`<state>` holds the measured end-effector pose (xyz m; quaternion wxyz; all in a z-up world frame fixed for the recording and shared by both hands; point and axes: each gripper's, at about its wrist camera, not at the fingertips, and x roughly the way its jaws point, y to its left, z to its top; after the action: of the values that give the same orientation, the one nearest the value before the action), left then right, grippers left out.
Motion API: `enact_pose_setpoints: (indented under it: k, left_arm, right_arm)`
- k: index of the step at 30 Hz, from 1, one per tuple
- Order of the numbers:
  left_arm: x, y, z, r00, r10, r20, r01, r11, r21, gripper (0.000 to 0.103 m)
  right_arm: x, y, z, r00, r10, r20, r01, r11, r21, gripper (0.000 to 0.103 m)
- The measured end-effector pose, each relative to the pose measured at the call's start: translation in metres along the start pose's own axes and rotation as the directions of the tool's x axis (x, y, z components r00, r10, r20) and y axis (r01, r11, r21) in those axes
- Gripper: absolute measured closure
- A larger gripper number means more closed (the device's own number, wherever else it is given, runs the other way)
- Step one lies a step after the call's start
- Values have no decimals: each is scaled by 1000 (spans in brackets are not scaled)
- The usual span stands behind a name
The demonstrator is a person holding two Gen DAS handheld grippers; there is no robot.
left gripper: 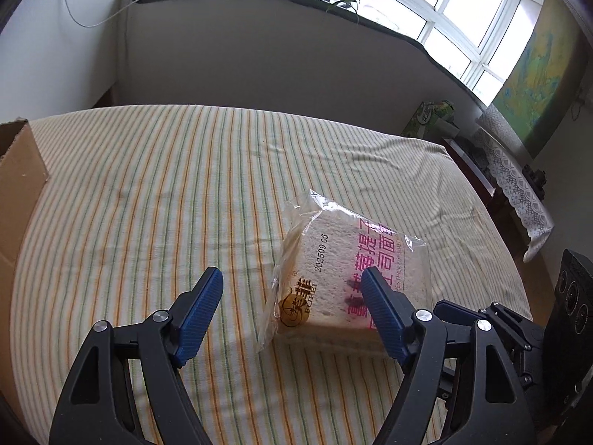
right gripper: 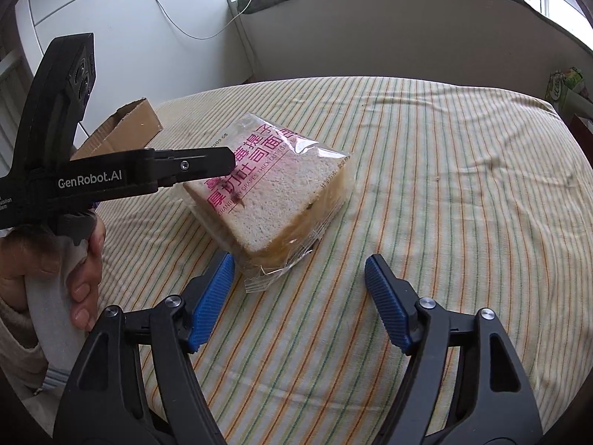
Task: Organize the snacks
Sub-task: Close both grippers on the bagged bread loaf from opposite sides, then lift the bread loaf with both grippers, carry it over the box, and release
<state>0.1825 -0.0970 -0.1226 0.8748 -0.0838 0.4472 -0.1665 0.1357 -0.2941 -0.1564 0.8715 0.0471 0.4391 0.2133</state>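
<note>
My left tongs [left gripper: 291, 282] and right tongs [right gripper: 300, 269] both gape apart, empty, just beside the wrapped bread [right gripper: 274, 193] on the striped bed [right gripper: 444, 185].

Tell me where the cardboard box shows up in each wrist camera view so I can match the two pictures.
Left wrist view: the cardboard box is cut off at the far left edge, on the striped bedsheet.
Right wrist view: the box sits upper left of centre, behind the left gripper.
Shared landmark: the wrapped toast packet, with pink lettering, lies mid-sheet in both.
</note>
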Motion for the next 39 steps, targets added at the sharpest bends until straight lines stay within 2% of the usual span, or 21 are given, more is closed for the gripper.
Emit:
enact_pose_setpoints:
  k: [12,13,14,15,16,21,24,39]
  left_arm:
    - [12,-2,5,998,-55,-25,56,998,22,26]
    - [12,-2,5,998,-59,-26,59,998,28,26]
    - [14,-3,5,998,-64,-24,65,997,36,28]
    - [14,-4,5,997,-80,-21,81,996,44,38]
    - [15,-6,4,995,-95,-17,95,994,51,40]
    - [17,-10,0,996,-82,33,79,995,64,40]
    - [18,-7,2,995,-95,30,94,994,51,40]
    - [15,-18,1,996,-80,31,77,994,76,41]
  right_arm:
    - [15,10,13,1000,12,-4,-12,998,-54,27]
    - [16,11,13,1000,11,-3,-11,998,-60,30]
    - [17,13,13,1000,12,-3,-12,998,-67,35]
    - [19,15,14,1000,14,-3,-14,997,-75,37]
    - [21,17,14,1000,4,-1,-4,996,-84,38]
    - [24,20,15,1000,-15,11,16,995,-99,38]
    - [24,19,15,1000,-13,12,14,995,-96,39]
    - [14,19,11,998,-19,55,24,996,-86,41]
